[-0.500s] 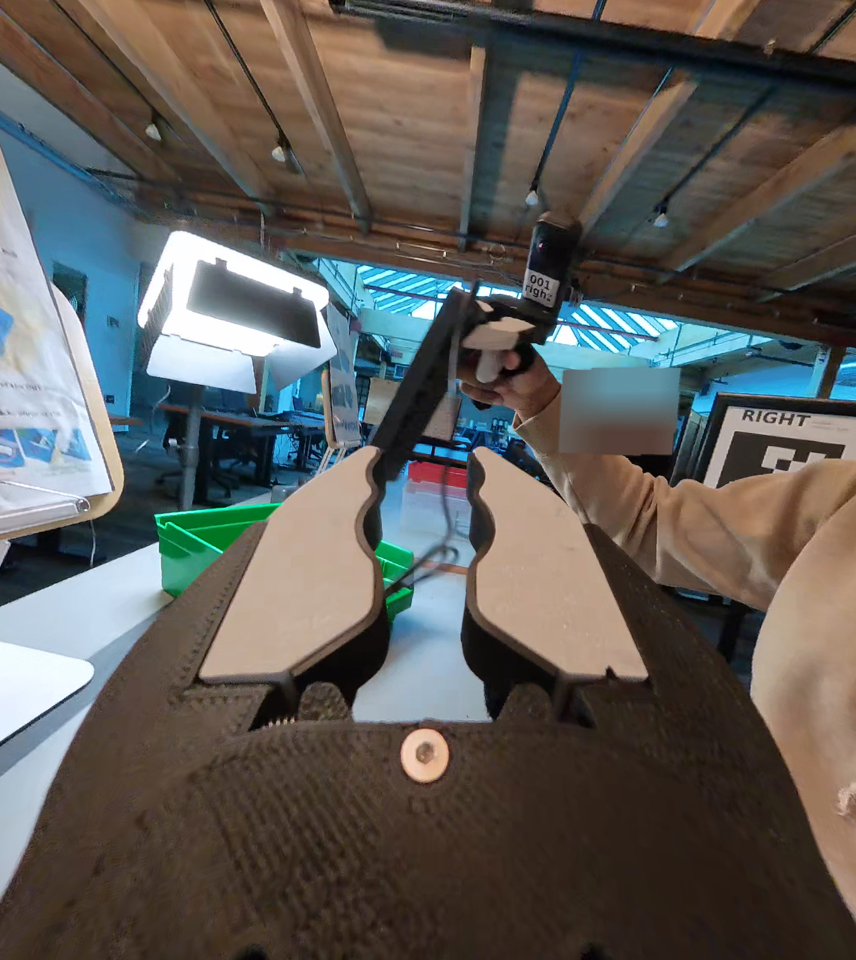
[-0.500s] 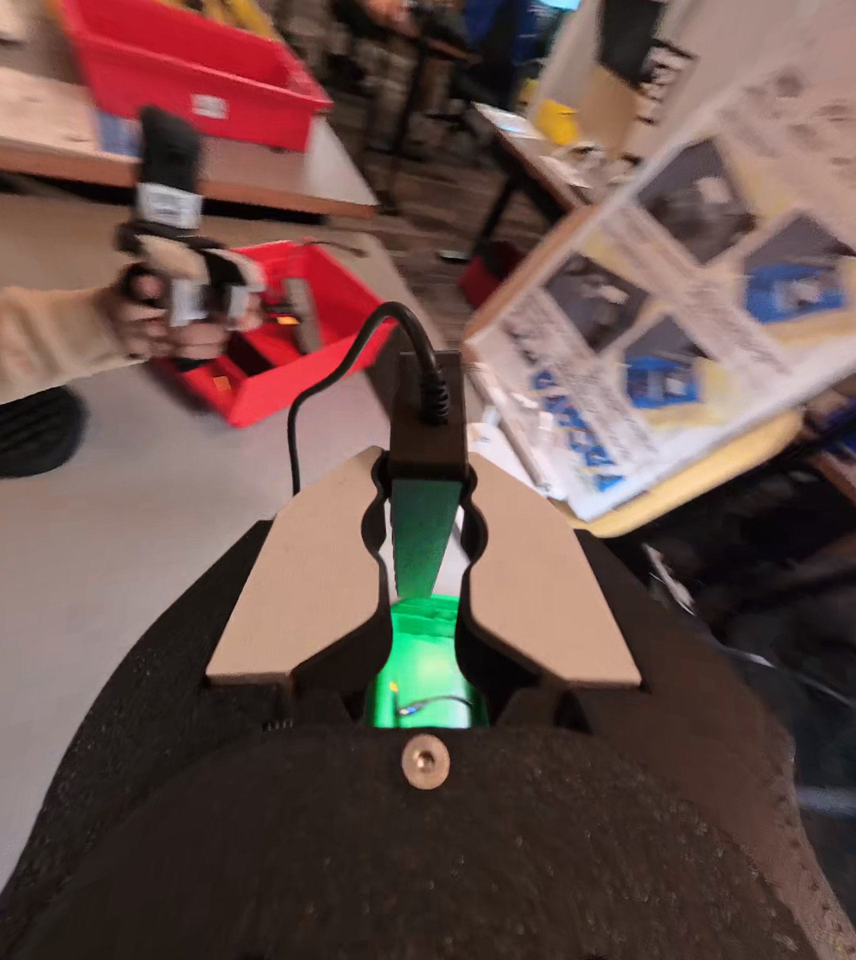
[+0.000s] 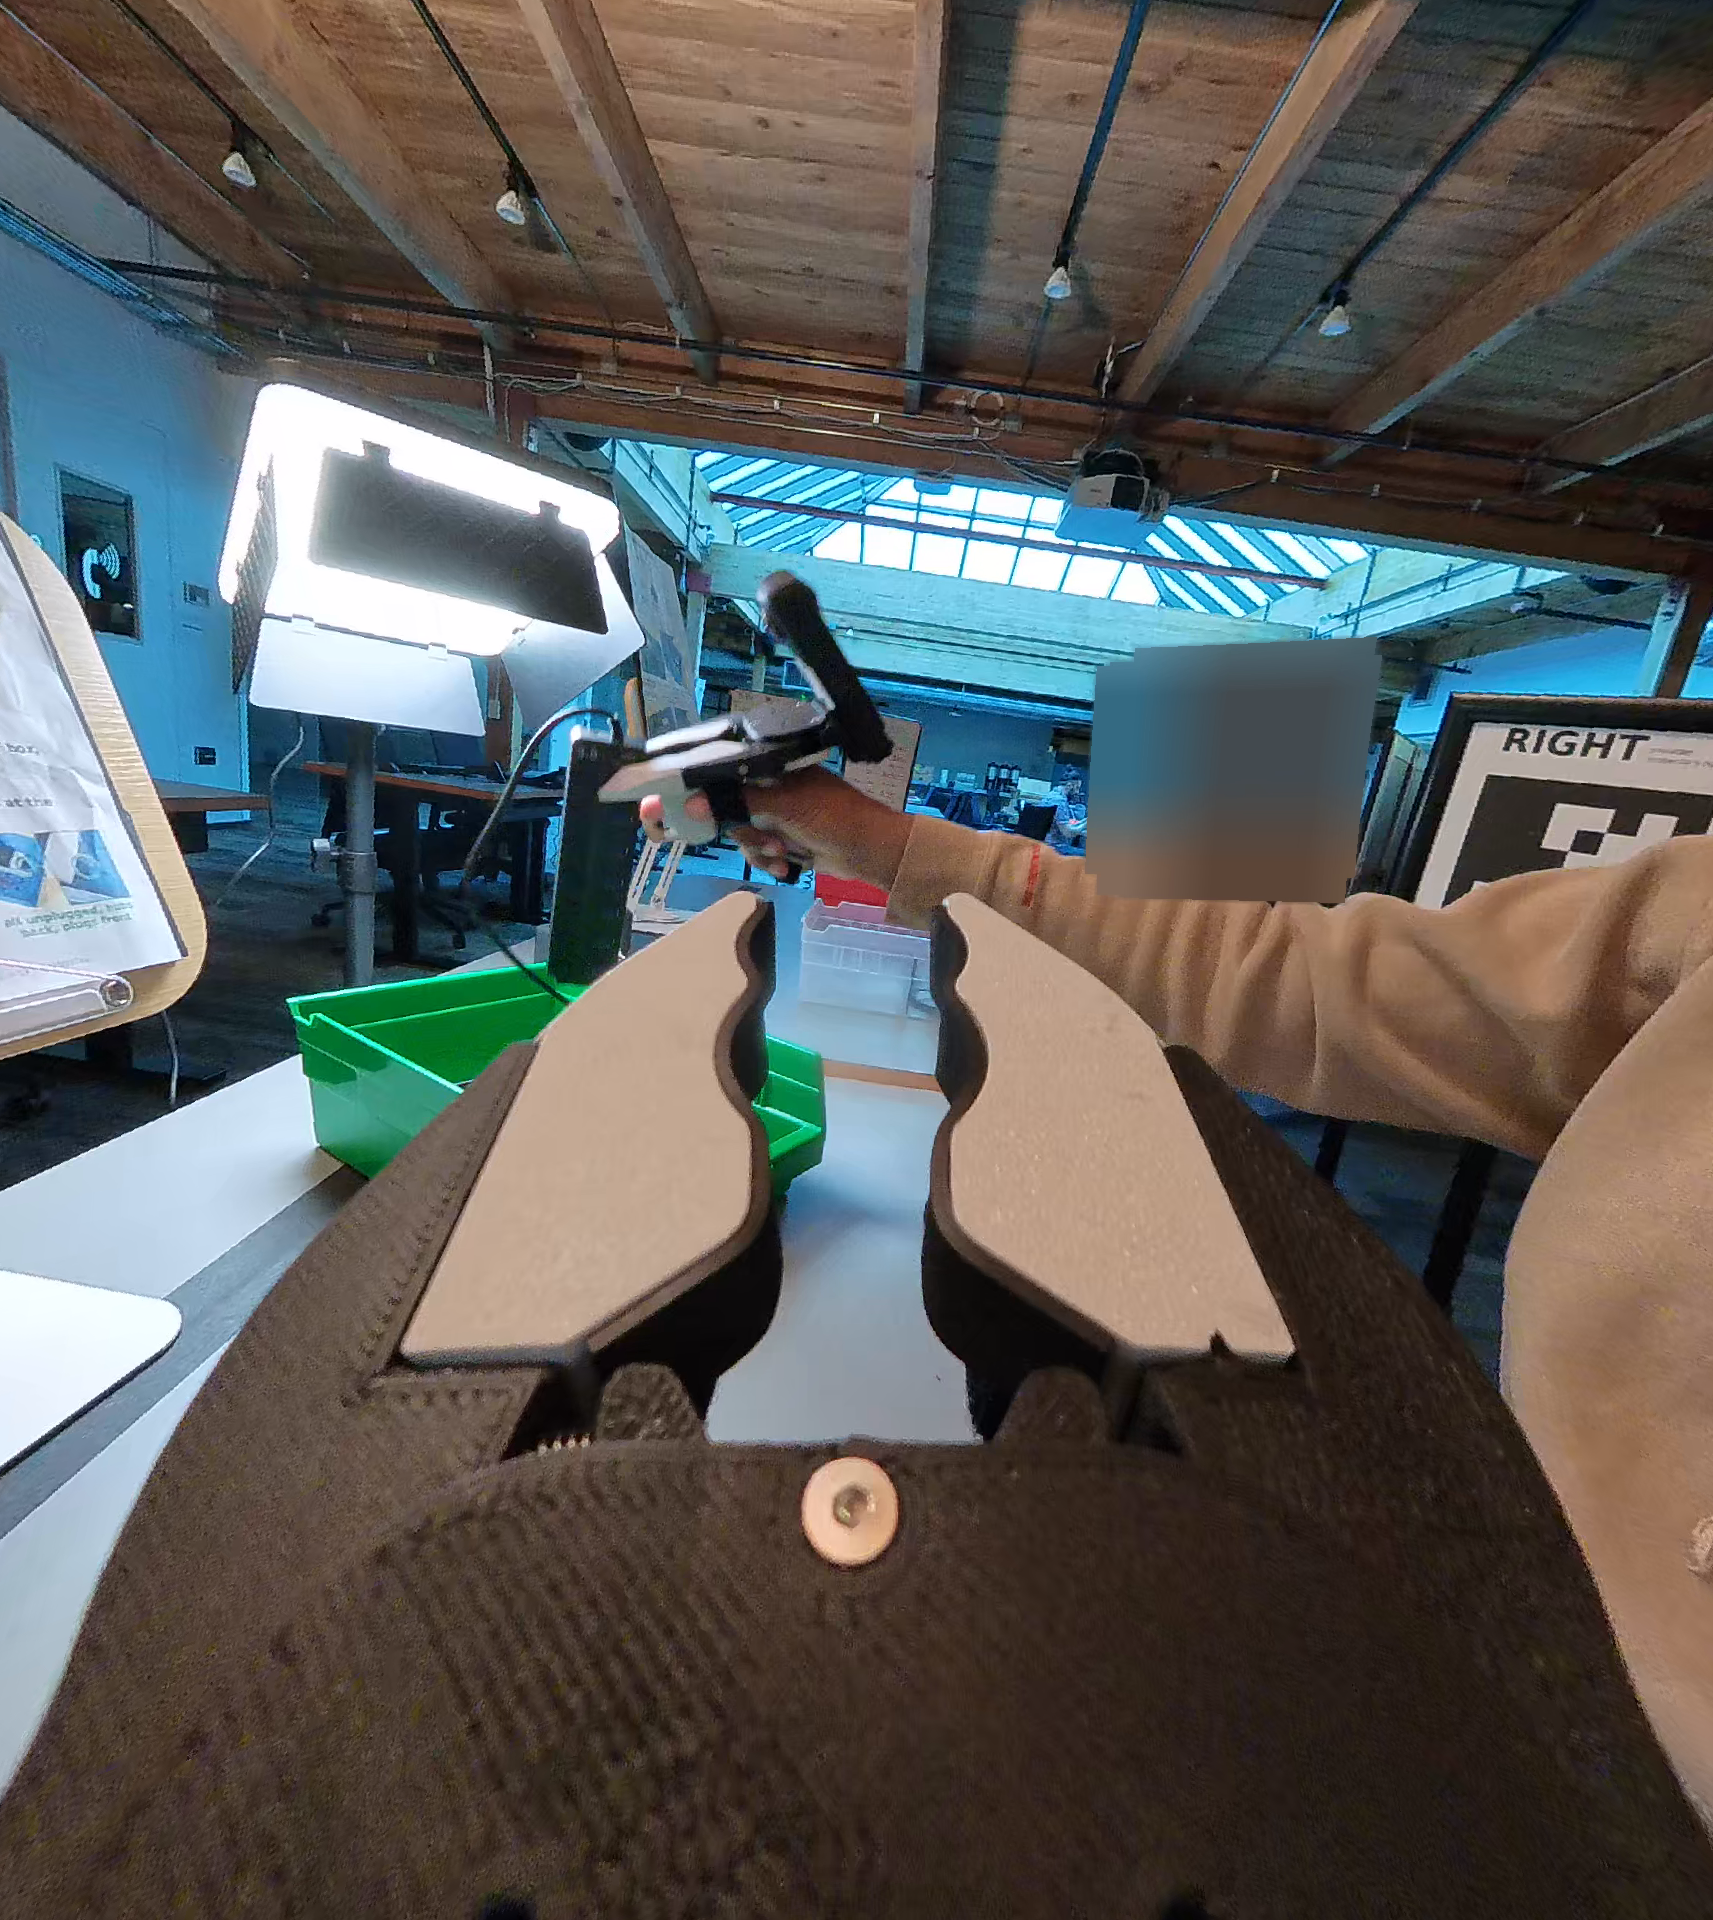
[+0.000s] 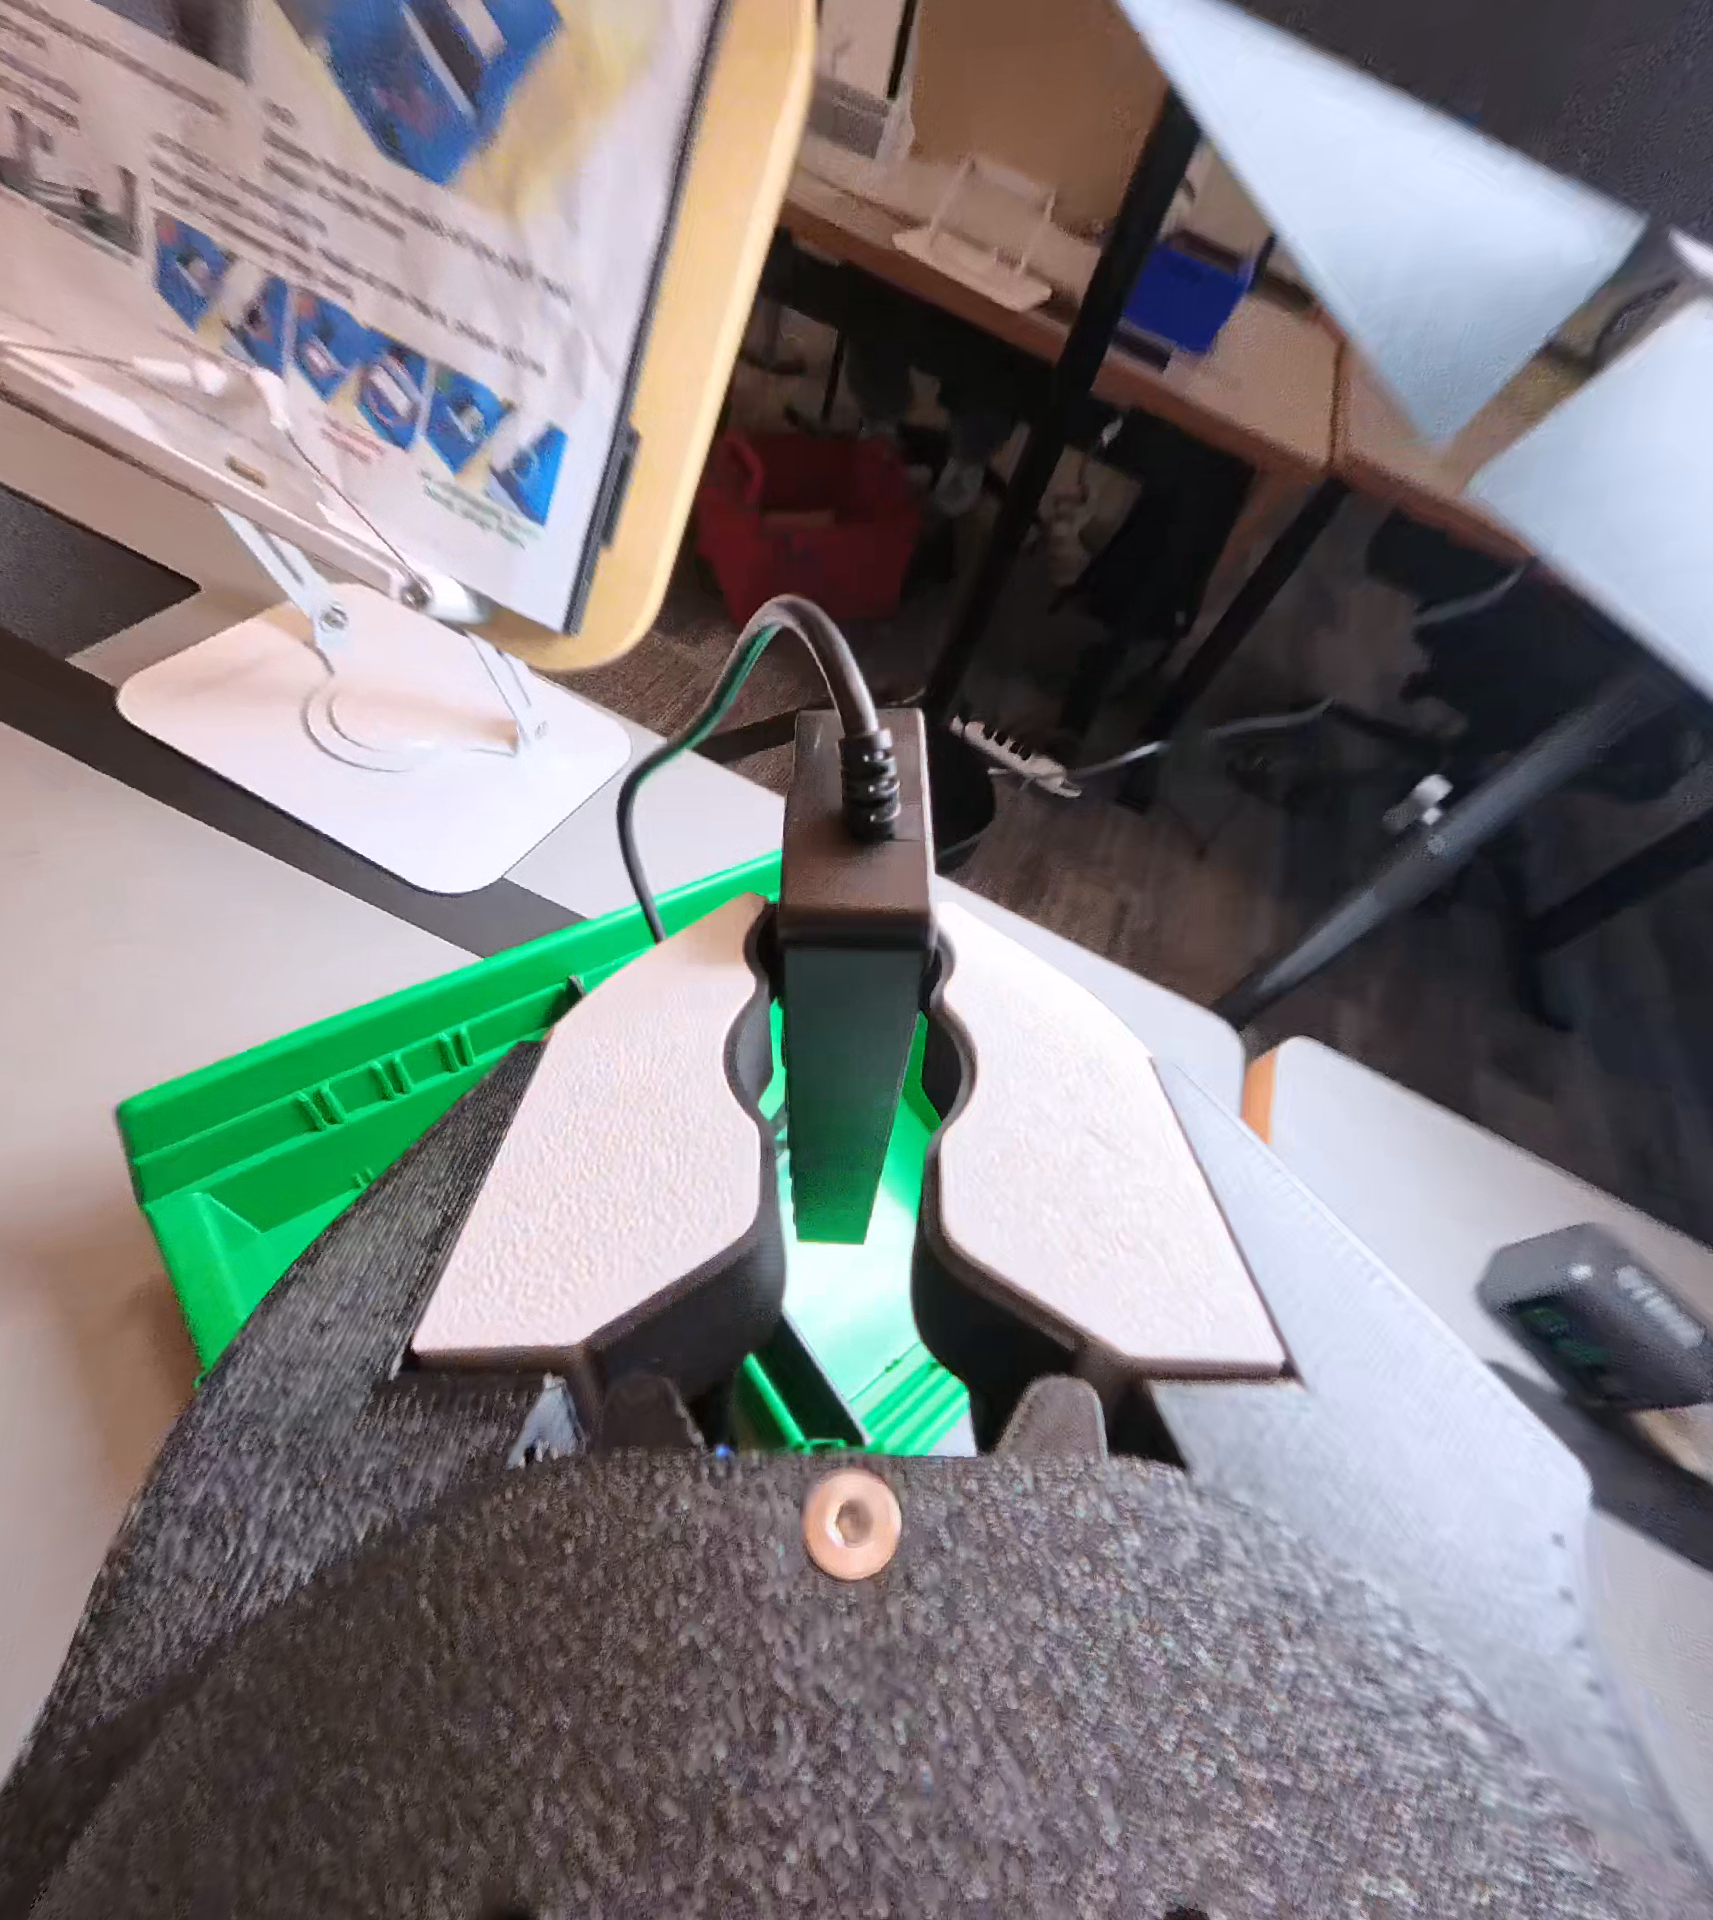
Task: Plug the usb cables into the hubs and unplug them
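My right gripper [image 4: 852, 920] is shut on a black USB hub [image 4: 857, 831] and holds it in the air over a green bin [image 4: 312, 1101]. The hub's black cable [image 4: 639, 821] loops from its far end down into the bin. In the left wrist view the hub [image 3: 587, 862] hangs upright above the green bin [image 3: 384, 1049], held by the right gripper [image 3: 660, 769] in a person's hand. My left gripper [image 3: 847, 920] is open and empty, above the white table [image 3: 104, 1195], apart from the hub. No loose USB plug shows.
A document stand [image 3: 0, 727] with printed sheets stands on the table's left; it also shows in the right wrist view [image 4: 374, 727]. A dark grey device [image 4: 1600, 1320] lies at the right. A clear box [image 3: 857, 961] sits behind the bin. A lit light panel [image 3: 426, 561] stands beyond the table.
The right gripper has swung the hub to the left and turned it upright over the green bin. The left gripper stays open and has hardly moved.
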Demonstrator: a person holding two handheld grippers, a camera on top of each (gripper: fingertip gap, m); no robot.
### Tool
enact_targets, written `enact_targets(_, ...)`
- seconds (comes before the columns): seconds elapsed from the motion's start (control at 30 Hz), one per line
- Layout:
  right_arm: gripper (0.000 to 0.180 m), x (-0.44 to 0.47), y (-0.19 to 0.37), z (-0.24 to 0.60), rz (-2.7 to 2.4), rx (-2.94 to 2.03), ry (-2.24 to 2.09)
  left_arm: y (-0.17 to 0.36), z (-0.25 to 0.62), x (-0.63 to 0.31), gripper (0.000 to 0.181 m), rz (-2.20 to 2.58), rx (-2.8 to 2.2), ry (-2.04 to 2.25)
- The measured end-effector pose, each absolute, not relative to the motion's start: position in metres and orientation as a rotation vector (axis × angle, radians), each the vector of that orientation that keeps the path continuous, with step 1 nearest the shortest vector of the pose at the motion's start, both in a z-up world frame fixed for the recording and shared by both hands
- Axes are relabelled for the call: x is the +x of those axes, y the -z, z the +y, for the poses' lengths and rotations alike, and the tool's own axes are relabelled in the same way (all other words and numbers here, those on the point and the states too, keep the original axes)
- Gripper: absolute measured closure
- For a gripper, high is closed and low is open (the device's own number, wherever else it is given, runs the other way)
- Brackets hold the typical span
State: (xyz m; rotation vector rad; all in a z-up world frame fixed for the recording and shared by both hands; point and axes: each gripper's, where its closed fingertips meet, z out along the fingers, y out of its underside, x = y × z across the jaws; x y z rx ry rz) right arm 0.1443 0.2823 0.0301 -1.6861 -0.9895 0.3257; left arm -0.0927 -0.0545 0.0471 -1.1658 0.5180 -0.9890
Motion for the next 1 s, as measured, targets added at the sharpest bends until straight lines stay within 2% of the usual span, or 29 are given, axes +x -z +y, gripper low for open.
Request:
enact_targets(0.17,0.154,0.149,0.021,0.31,-0.867,-1.787,-0.441,-0.043,-0.051,-0.096,0.153,0.51,-1.182,0.983)
enact_targets(0.47,0.155,0.178,0.061,0.349,-0.295,-1.968,-0.894,-0.028,-0.04,-0.099,0.155,0.494,-1.235,0.983)
enact_targets(0.6,0.154,0.187,0.091,0.355,-0.382,-2.094,-0.68,-0.023,-0.036,-0.098,0.155,0.494,-1.256,0.978)
enact_targets(0.7,0.151,0.189,0.089,0.358,-0.439,-2.111,-0.57,-0.02,-0.035,-0.098,0.155,0.495,-1.268,0.973)
enact_targets(0.87,0.13,0.206,0.081,0.364,-0.513,-2.111,-0.326,-0.018,-0.034,-0.098,0.155,0.495,-1.276,0.972)
enact_targets(1.0,0.125,0.216,0.069,0.361,-0.525,-2.073,-0.262,-0.018,-0.034,-0.097,0.155,0.494,-1.277,0.972)
